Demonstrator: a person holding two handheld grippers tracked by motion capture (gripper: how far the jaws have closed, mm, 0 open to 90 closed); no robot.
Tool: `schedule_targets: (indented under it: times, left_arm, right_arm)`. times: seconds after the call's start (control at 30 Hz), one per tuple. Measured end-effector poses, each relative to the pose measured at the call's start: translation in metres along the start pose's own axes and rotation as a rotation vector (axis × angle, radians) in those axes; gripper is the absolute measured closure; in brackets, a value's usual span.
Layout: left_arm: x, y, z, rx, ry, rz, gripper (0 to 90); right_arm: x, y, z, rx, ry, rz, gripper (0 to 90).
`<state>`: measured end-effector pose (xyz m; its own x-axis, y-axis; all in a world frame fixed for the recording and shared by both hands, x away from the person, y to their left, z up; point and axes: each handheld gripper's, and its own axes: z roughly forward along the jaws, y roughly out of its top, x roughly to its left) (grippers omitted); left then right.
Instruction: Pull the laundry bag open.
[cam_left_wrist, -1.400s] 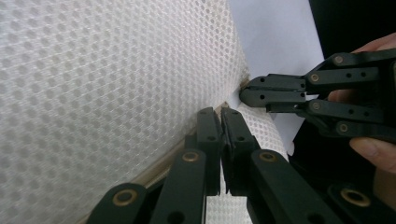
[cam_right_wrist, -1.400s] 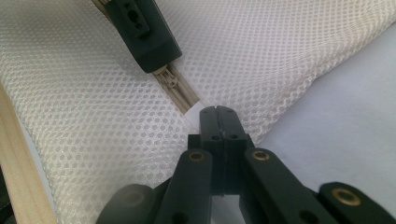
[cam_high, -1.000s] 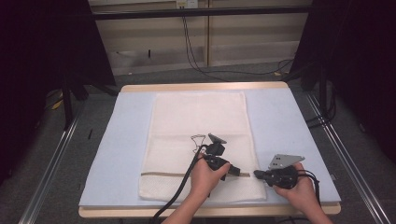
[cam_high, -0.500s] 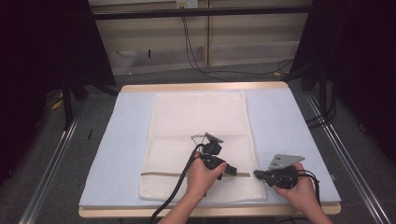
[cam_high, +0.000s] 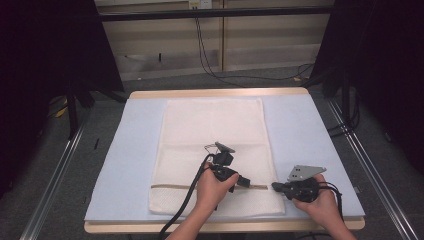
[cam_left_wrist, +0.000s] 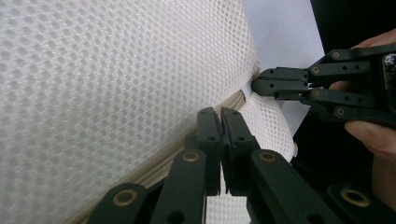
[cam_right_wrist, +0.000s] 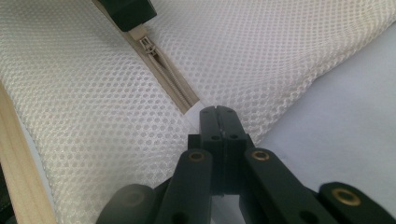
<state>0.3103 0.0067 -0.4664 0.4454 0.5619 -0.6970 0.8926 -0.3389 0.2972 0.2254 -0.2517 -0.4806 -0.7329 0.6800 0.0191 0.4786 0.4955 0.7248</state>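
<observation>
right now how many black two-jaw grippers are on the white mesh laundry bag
2. The left gripper is at the tan zipper near the white mesh laundry bag's near end; the right gripper is at the bag's right edge, where the zipper ends.

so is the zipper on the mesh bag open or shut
Shut where visible: the zipper teeth on the mesh bag are meshed from slider to its end; the rest can't be told.

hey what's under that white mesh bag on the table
The white mesh bag lies flat on a light blue mat, which covers a wooden table. Anything inside the bag is hidden by the mesh.
</observation>
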Motion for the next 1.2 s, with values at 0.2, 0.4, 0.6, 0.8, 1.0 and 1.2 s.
schedule_targets:
  times: [0.2,0.4,0.6,0.8,1.0,1.2]
  left_arm:
    - [0.002,-0.001,-0.003,0.001,-0.009,-0.002,87.5]
    - [0.004,-0.002,-0.003,0.001,-0.005,-0.008,87.5]
    - [0.006,-0.003,-0.007,-0.002,-0.016,-0.009,87.5]
    - [0.009,-0.004,-0.007,-0.003,-0.014,-0.020,87.4]
    - [0.012,-0.005,-0.012,-0.009,-0.004,-0.020,87.4]
    - [0.014,-0.006,-0.014,-0.004,-0.021,-0.030,87.4]
  right_arm:
    - [0.000,0.000,0.000,0.002,0.001,0.002,90.0]
    - [0.000,0.000,0.000,0.001,0.000,0.006,90.0]
    - [0.000,0.000,0.000,0.001,0.002,0.006,90.0]
    - [0.000,0.000,0.000,-0.002,-0.002,0.004,90.0]
    - [0.000,0.000,0.000,0.001,0.002,0.008,90.0]
    - [0.000,0.000,0.000,-0.001,-0.001,0.007,90.0]
